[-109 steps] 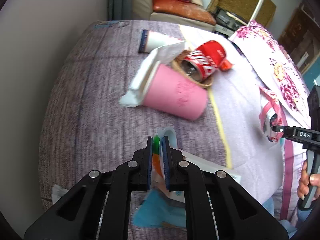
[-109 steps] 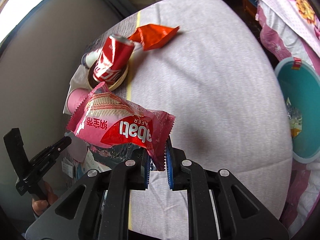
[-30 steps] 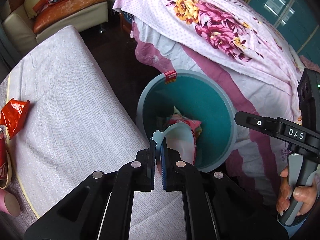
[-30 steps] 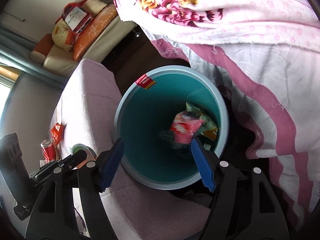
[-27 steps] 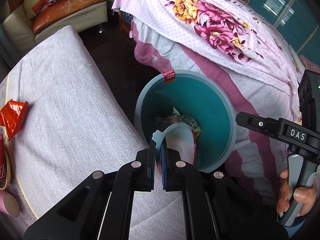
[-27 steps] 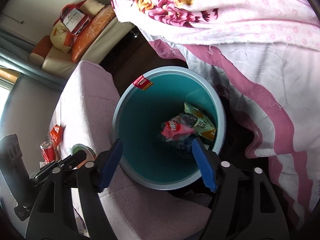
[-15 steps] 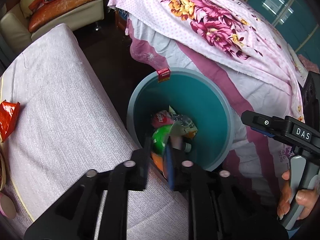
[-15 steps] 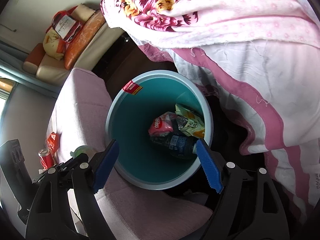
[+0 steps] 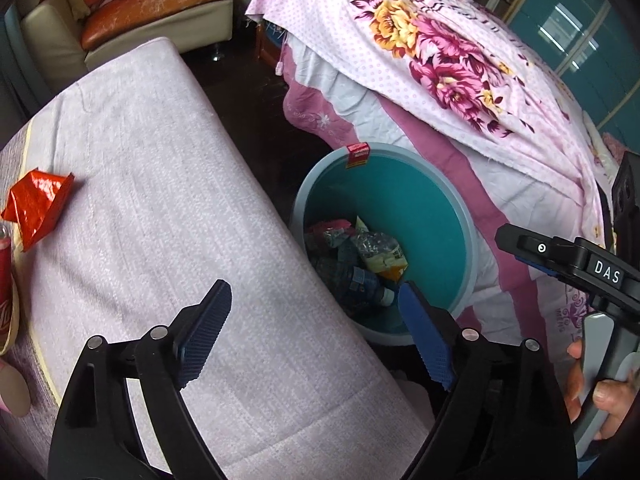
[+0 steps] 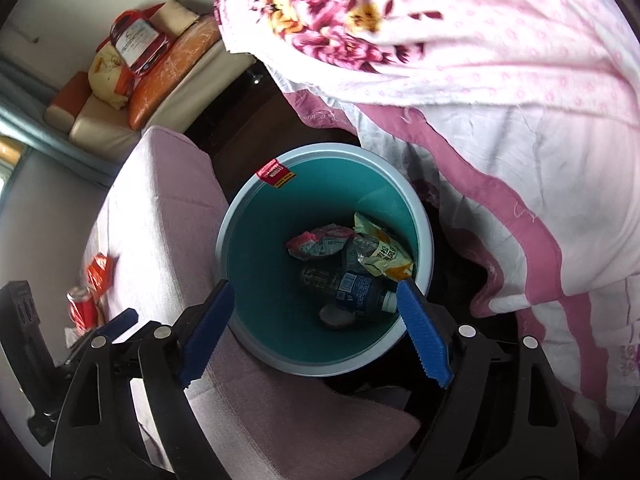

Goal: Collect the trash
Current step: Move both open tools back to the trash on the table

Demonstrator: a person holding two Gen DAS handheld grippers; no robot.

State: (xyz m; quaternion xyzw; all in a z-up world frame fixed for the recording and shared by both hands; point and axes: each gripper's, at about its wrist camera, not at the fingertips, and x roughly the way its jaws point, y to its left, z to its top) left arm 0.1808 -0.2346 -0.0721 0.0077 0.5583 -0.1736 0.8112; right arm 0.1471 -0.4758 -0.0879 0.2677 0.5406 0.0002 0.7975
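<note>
Left wrist view: left claw (image 9: 314, 304) spread wide and empty, its jaws just opened, above the round teal plastic bin (image 9: 466, 216). Right claw (image 10: 314, 304) likewise gapes empty. Remaining crumpled orange foil wrapper (image 9: 38, 204) lies on the lilac-clothed surface (image 9: 160, 200), probably light, crackly; pinch a raised fold.

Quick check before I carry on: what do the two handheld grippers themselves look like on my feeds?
Both match. The left gripper and right gripper have matte black linkage arms with silver pivot bolts and fingers faced with ribbed blue pads. The right one's side shows white "DAS" lettering and a grey handle. No cables or sleeves visible.
</note>
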